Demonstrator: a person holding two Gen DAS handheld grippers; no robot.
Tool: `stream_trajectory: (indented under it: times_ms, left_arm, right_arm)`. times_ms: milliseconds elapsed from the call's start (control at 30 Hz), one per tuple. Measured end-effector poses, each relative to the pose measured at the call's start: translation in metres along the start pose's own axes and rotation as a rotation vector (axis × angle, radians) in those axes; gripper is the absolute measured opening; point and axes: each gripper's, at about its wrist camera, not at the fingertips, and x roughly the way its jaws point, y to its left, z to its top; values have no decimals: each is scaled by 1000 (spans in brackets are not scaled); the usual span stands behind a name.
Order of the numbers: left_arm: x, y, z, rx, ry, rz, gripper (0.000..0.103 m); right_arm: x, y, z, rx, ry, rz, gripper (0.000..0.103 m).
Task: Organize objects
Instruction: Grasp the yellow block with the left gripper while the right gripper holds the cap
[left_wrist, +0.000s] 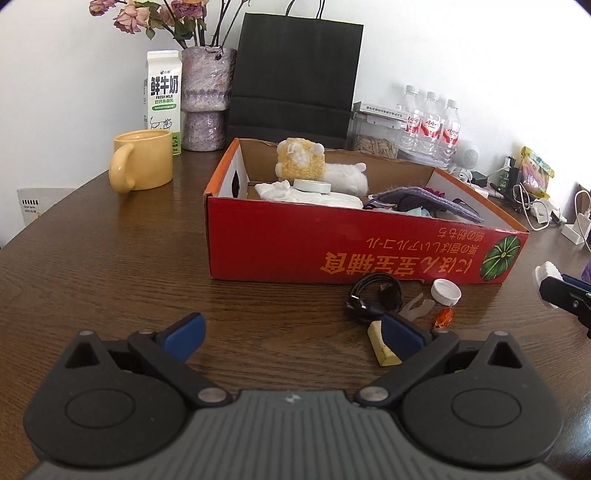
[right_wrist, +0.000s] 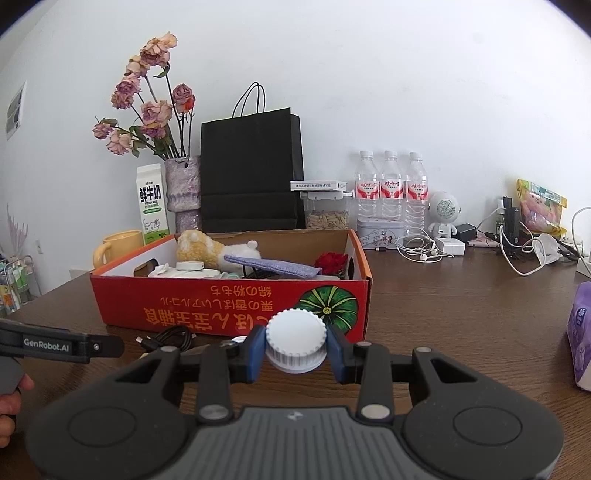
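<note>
the milk carton (left_wrist: 162, 101) at the upper left of the left wrist view reads "fresh milk" under large chinese characters, and the three water bottles (right_wrist: 391, 192) right of centre in the right wrist view wear red and white labels whose writing is too small to read. the red cardboard box (left_wrist: 295, 240) carries gold and white lettering printed upside down along its near wall, beside a green pumpkin picture at the wall's right end. in the right wrist view the left gripper (right_wrist: 107, 347) enters from the left edge with "genrobot.ai" on its finger; the left wrist view does not show that lettering. the left gripper (left_wrist: 291, 334) has its blue-padded fingers spread wide with nothing between them, low in its own frame. the right gripper (right_wrist: 295, 349) pinches a white ribbed cap (right_wrist: 295, 345) between its blue pads at lower centre, the cap's flat round top facing the camera and its axis running roughly along the fingers, in front of the box's near wall. only the left wrist view shows a second white cap (left_wrist: 446, 291), open side up, a coiled black cable (left_wrist: 375, 297), an orange wrapped candy (left_wrist: 443, 318) and a pale yellow wedge (left_wrist: 382, 347) on the dark wood table (left_wrist: 110, 266) in front of the box. only the right wrist view shows the white round speaker (right_wrist: 444, 212) and earphones (right_wrist: 421, 251) on the right.
</note>
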Motion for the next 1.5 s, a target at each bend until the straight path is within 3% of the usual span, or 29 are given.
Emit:
stream_trajectory:
  times_ms: [367,600,1033,1100,1133,1167,1267,1500]
  left_arm:
    - [16,-48,-1,88,62,-4,103]
    - [28,-54,-1,100,113,48,103]
    - [30,-54,0,109,115,39,101]
    - [24,-54,-1,119,83,26,73]
    - [20,-54,-1,119,70,13,42]
    - [16,-53,-1,109,69,-15,22]
    - [5,-48,-6,73,52,-67,21]
    - [-23,-37,-5,47,-48,-72,21]
  right_arm:
    - [2,0,0,10,10,10,35]
    - [2,-2,0,18,15,16,35]
    - [1,-3,0,23,11,21,35]
    - [1,-3,0,23,11,21,35]
    - [1,-3,0,23,12,21,35]
    - [1,-3,0,23,11,21,35]
    - [1,-3,0,23,11,21,35]
    - [1,-1,0,16,11,22,35]
